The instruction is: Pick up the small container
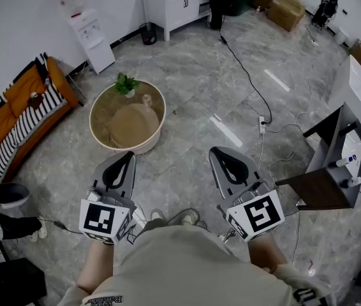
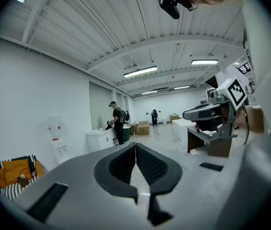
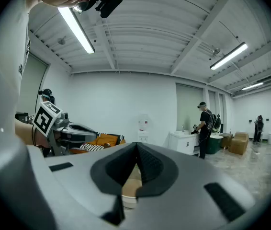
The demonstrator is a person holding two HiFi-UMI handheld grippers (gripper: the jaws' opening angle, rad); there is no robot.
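Note:
In the head view a low round table point(image 1: 99, 138) stands ahead of me on the grey floor. On it are a small potted plant point(image 1: 127, 85), a small pale container point(image 1: 147, 99) and a round tan board point(image 1: 131, 125). My left gripper point(image 1: 128, 155) hangs just short of the table's near rim, shut with nothing in it. My right gripper point(image 1: 215, 150) is level with it, further right over bare floor, also shut and empty. In the left gripper view the jaws point(image 2: 136, 145) meet at their tips. The right gripper view shows its jaws point(image 3: 136, 145) closed, the table point(image 3: 130, 188) below them.
An orange striped sofa point(image 1: 21, 113) lies at the left, a water dispenser point(image 1: 91, 34) and a white cabinet point(image 1: 174, 2) against the far wall. A dark desk point(image 1: 330, 171) stands at the right. A cable and power strip point(image 1: 263, 125) cross the floor. A person point(image 2: 118, 123) stands at the cabinet.

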